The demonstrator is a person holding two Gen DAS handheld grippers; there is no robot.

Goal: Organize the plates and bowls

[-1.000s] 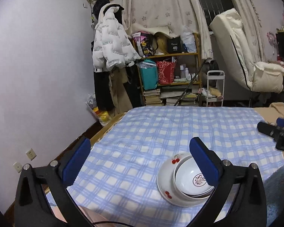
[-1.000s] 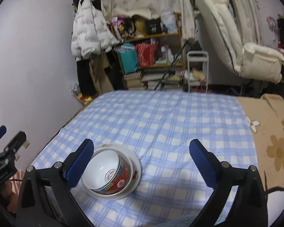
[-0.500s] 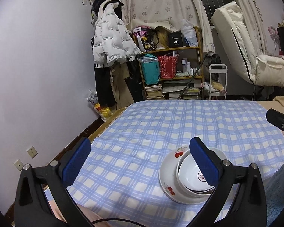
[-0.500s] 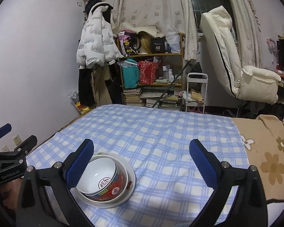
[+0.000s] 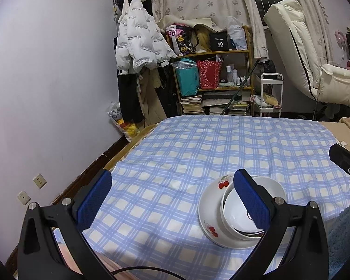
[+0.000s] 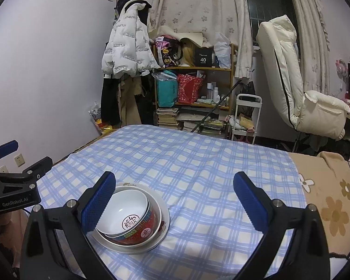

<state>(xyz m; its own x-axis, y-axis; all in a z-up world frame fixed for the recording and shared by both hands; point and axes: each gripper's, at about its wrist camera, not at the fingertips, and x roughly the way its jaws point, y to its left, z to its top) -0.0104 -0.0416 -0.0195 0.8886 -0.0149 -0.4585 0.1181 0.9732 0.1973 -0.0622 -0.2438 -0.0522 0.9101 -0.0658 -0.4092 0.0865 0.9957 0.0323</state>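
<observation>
A white plate with cherry prints (image 5: 212, 210) lies on the blue checked cloth (image 5: 198, 154). Two nested bowls stand on it: a red patterned bowl (image 6: 140, 232) with a white bowl (image 6: 126, 212) inside. In the left wrist view the bowls (image 5: 240, 219) sit behind the right finger. My left gripper (image 5: 172, 200) is open and empty, above the cloth left of the stack. My right gripper (image 6: 175, 200) is open and empty, with the stack by its left finger (image 6: 98, 203). The plate also shows in the right wrist view (image 6: 164, 221).
A wall (image 5: 46, 93) runs along the left of the bed. A cluttered shelf (image 5: 212, 79), hanging coats (image 5: 137, 46) and a small white cart (image 5: 270, 93) stand beyond the far edge. A cream recliner (image 6: 298, 93) stands at right. A tan flowered blanket (image 6: 333, 210) covers the right side.
Both grippers have risen and tilted up, so more of the room shows and the stack sits lower in view. The plate and bowls have not moved. Both grippers stay open.
</observation>
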